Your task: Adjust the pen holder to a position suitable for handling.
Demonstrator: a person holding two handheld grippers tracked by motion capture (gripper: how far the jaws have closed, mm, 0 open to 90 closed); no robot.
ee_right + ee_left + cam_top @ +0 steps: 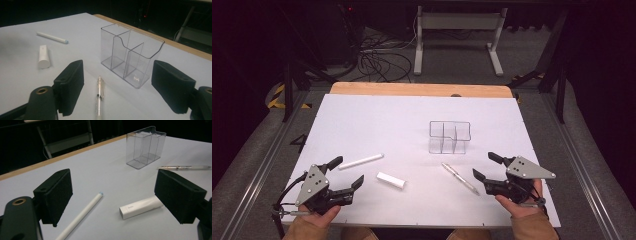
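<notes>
A clear plastic organizer (450, 136) with compartments stands upright mid-table, also seen in the left gripper view (145, 146) and the right gripper view (130, 53); it is empty. A clear pen (459, 177) (99, 96) (183, 167) lies in front of it. A short white tube (391, 180) (140, 207) (43, 56) and a long white stick (360, 161) (81, 216) (52, 37) lie to the left. My left gripper (348, 172) (113, 200) is open near the stick and tube. My right gripper (484, 166) (117, 88) is open just right of the pen, holding nothing.
The white table surface (377, 122) has a wooden strip (419, 89) along its far edge. Beyond it on the floor are cables (379, 57) and a white frame stand (457, 30). Metal rails (259, 165) run along both sides of the table.
</notes>
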